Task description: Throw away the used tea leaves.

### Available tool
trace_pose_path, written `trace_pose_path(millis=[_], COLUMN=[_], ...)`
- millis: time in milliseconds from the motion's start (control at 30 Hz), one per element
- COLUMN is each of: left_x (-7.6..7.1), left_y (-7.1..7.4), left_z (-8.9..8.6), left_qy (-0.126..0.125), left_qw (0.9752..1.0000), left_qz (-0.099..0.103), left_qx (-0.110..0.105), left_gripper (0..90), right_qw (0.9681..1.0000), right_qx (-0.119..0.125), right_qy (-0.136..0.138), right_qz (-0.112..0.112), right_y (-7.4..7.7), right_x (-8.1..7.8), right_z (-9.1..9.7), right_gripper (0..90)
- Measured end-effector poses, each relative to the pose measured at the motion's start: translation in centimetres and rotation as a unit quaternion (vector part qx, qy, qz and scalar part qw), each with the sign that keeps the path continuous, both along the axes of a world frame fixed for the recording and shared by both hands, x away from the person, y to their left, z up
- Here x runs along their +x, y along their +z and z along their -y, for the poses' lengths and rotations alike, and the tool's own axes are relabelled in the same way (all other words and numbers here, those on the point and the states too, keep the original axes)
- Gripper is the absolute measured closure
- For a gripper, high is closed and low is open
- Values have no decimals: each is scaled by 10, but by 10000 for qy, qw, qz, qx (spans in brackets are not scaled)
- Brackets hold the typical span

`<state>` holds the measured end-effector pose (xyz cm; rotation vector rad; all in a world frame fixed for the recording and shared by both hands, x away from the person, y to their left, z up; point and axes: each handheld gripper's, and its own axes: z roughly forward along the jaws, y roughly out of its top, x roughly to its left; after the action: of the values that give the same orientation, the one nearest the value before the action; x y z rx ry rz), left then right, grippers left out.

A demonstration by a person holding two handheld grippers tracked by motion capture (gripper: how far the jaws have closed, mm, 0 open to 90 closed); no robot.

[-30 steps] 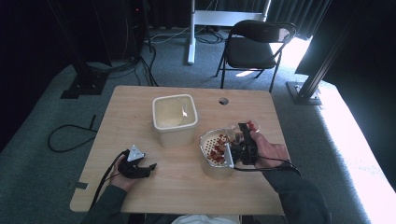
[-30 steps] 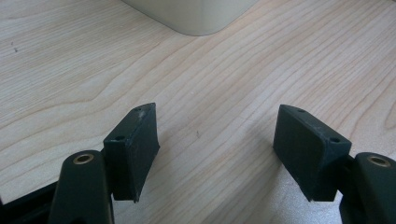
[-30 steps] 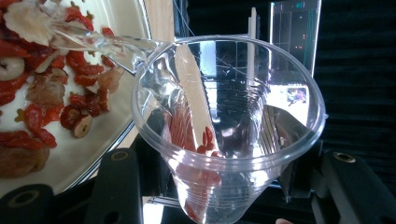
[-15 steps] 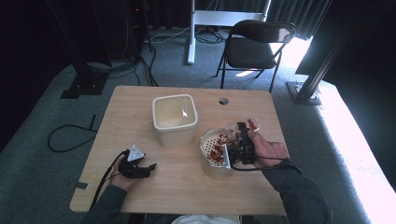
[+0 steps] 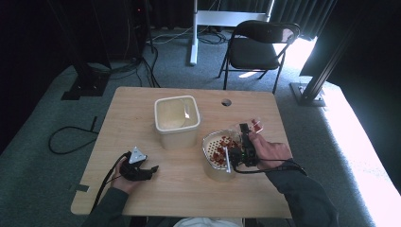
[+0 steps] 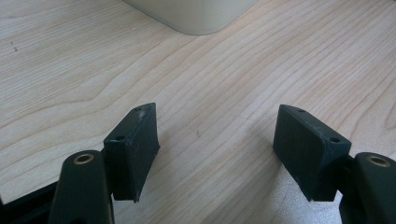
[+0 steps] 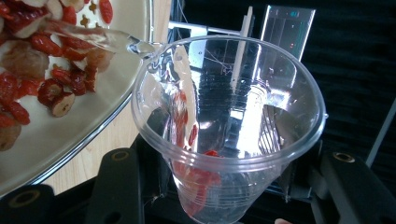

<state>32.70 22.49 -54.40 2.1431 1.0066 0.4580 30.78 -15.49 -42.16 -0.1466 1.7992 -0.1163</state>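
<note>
right gripper (image 5: pixel 246 144) pinches a tilted clear plastic cup (image 7: pixel 229 126), water running into the strainer bowl (image 5: pixel 215 163) near the tabletop's right edge. left gripper (image 6: pixel 217 158) spread, empty, near the front-left corner.

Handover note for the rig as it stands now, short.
Right tongs: shut on the clear plastic cup, tipped with its rim at the metal strainer bowl.
Left tongs: open, nothing between them, low over the table at the near left.
Things: red dried fruit pieces lie in the strainer bowl; a few red bits cling inside the cup. White square tub sits just left of the strainer bowl.
Done: most of the cup is emptied.
Left: probably shake out the last bits, set the cup down.
</note>
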Motion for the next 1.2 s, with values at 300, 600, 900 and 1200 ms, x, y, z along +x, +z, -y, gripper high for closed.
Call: trace_pose_path(millis=[300, 600, 900, 1200], left_x=[0, 0, 1, 1], left_y=[0, 0, 0, 0], left_z=[0, 0, 0, 0], left_qy=[-1, 0, -5, -17], left_qw=[10000, 10000, 10000, 10000], left_qz=[2, -4, -6, -5], left_qx=[0, -7, 7, 10], left_gripper=[315, 315, 315, 315], right_qw=[9997, 9994, 9979, 9974], right_qx=[-249, -318, -617, -673], right_qy=[20, 41, 66, 34], right_qz=[83, 106, 174, 236], right_y=[-4, -5, -8, -8], right_x=[-1, -2, -3, -4], right_z=[-3, -2, -5, -5], right_gripper=[462, 462, 461, 461])
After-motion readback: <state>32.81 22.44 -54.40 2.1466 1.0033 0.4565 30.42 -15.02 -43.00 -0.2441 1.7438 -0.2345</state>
